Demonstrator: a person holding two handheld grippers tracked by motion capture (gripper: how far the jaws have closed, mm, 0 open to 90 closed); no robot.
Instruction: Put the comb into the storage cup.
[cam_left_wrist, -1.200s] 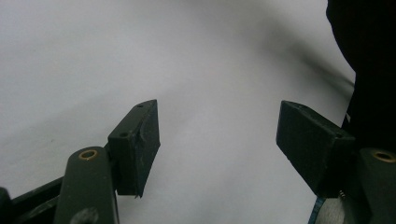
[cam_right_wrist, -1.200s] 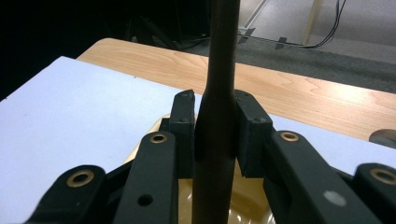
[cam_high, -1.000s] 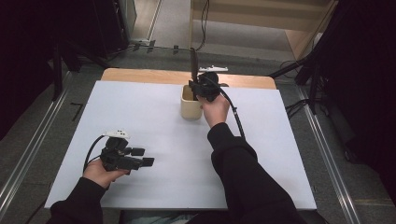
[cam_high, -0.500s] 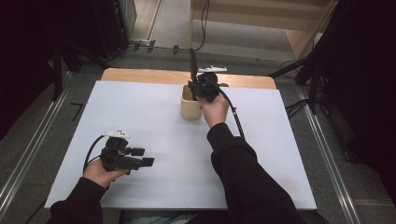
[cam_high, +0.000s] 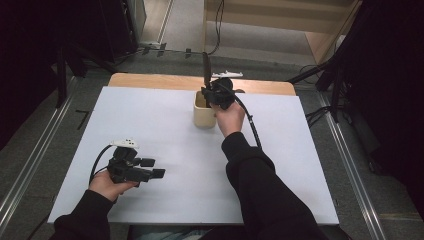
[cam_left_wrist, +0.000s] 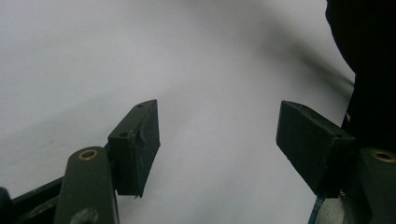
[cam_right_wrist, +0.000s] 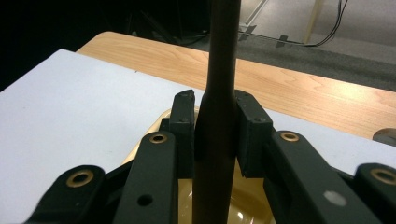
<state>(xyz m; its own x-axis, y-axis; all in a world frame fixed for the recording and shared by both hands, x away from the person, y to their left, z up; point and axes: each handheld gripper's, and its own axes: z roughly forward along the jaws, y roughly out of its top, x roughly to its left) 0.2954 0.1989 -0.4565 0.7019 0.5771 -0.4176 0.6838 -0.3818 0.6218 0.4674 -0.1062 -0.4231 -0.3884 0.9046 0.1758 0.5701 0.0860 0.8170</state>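
High view, from the left: the left tongs (cam_high: 154, 168) lie low over the near-left part of the white surface (cam_high: 150, 115), held in the person's left hand (cam_high: 107, 184), with the jaws pointing toward the middle of the surface. In the left gripper view the left tongs (cam_left_wrist: 217, 140) are spread wide, with bare white surface between the jaws and a dark sleeve (cam_left_wrist: 369, 60) at the right edge.

Farther right and toward the far edge, a cream cup (cam_high: 203, 114) stands upright on the white surface, just in front of the bare wooden strip (cam_high: 150, 80). The right tongs (cam_high: 209, 92) sit over the cup's rim, held by the right hand (cam_high: 230, 116). They are pinching a dark rod-like tool (cam_high: 205, 67) that stands upright out of the cup. In the right gripper view the right tongs (cam_right_wrist: 214, 128) press both pads against the dark rod-like tool (cam_right_wrist: 219, 84), with the cream cup (cam_right_wrist: 247, 205) directly below.
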